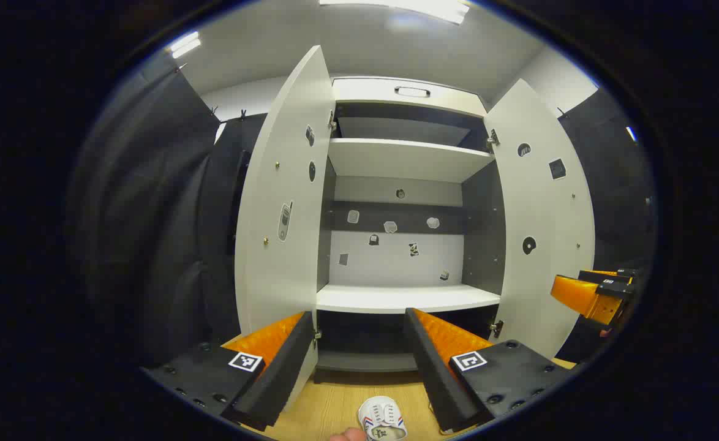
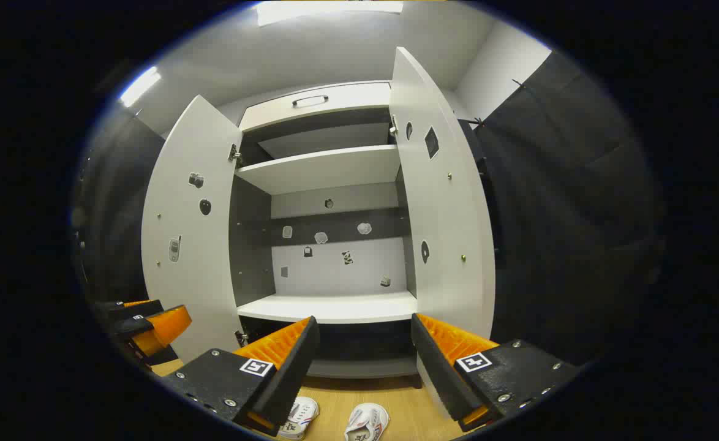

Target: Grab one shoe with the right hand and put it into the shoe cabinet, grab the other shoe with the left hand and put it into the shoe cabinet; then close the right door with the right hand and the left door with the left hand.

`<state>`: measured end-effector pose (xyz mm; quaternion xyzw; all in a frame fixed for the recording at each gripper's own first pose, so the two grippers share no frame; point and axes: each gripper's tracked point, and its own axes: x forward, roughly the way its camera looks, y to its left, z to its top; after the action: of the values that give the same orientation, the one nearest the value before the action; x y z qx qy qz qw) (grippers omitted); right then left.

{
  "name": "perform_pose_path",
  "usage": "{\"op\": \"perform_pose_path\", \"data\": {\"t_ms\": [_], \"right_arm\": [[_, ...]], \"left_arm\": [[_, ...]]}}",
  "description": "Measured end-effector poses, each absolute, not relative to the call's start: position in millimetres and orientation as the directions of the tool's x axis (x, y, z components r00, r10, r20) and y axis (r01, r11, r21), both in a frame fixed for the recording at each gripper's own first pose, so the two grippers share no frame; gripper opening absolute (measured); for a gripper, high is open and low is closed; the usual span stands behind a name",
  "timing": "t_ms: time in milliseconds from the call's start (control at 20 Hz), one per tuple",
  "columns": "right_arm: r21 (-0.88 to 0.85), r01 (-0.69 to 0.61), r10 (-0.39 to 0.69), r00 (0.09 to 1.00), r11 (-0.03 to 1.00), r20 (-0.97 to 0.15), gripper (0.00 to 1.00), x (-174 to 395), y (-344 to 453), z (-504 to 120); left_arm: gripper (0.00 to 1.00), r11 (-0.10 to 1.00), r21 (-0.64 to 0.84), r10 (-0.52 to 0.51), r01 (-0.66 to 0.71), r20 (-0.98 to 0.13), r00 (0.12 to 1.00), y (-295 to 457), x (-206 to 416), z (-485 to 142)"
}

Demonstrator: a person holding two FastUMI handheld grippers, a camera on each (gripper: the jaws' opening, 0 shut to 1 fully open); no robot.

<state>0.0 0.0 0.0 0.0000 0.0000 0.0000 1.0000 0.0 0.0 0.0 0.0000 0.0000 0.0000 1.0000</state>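
Observation:
The white shoe cabinet (image 1: 396, 297) (image 2: 329, 306) stands ahead with both doors swung wide and bare shelves inside. A small white shoe (image 1: 383, 418) with red and blue stripes lies on the wooden floor, low between the fingers of my left gripper (image 1: 359, 355), which is open. In the right gripper view two white shoes (image 2: 299, 416) (image 2: 367, 422) lie side by side on the floor below my right gripper (image 2: 362, 352), also open with nothing in it. Each gripper shows at the edge of the other's view, the right gripper (image 1: 592, 294) and the left gripper (image 2: 145, 324).
The left door (image 1: 283, 202) (image 2: 191, 226) and right door (image 1: 543, 214) (image 2: 442, 202) jut toward me on either side of the opening. Stickers dot the back panel and doors. Black cloth walls close in on both sides. A fingertip (image 1: 347, 435) shows beside the shoe.

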Motion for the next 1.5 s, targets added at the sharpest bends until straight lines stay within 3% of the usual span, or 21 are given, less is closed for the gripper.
{"op": "perform_pose_path", "data": {"t_ms": [350, 1250, 1500], "right_arm": [[-0.077, 0.058, -0.06, 0.998, 0.995, -0.02, 0.93, -8, -18, -4], [-0.072, 0.062, -0.064, 0.998, 0.995, -0.027, 0.93, -5, -2, -12], [-0.146, 0.061, -0.077, 0.991, 0.987, -0.106, 0.93, 6, -4, -68]], "left_arm": [[0.96, 1.0, -0.022, -0.006, 0.006, -0.007, 1.0, 3, 5, -9], [0.96, 0.999, -0.017, -0.032, 0.031, -0.038, 0.999, 14, 6, -21], [0.96, 0.998, -0.044, -0.044, 0.042, -0.041, 0.998, 12, 8, -27]]}}
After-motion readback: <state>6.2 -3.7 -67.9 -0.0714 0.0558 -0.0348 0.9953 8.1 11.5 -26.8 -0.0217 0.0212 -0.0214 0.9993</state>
